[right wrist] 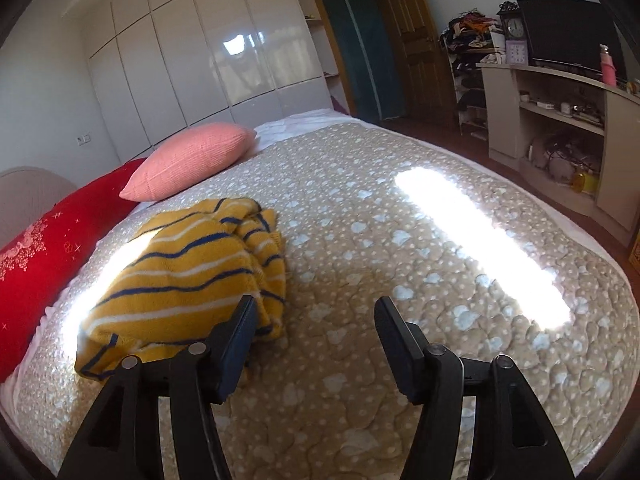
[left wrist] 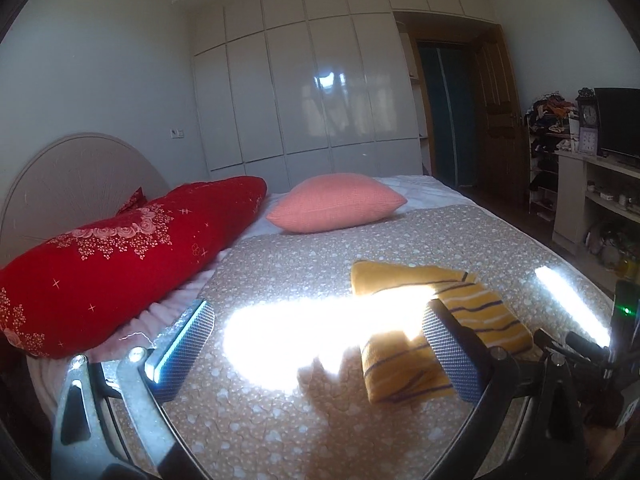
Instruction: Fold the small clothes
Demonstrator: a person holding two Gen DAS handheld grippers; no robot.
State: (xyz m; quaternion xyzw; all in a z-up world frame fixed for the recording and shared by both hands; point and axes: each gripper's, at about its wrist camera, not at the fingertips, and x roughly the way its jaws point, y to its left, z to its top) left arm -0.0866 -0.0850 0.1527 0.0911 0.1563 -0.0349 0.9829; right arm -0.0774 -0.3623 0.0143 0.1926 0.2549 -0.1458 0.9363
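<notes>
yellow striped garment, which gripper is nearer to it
Right, narrowly. The right gripper has one finger at the yellow striped garment; the left gripper hovers open beside it.

My right gripper stands open over the beige quilt, nothing between its jaws. The striped yellow garment lies bunched just beside its left finger.

Two pillows, one striped garment
</notes>
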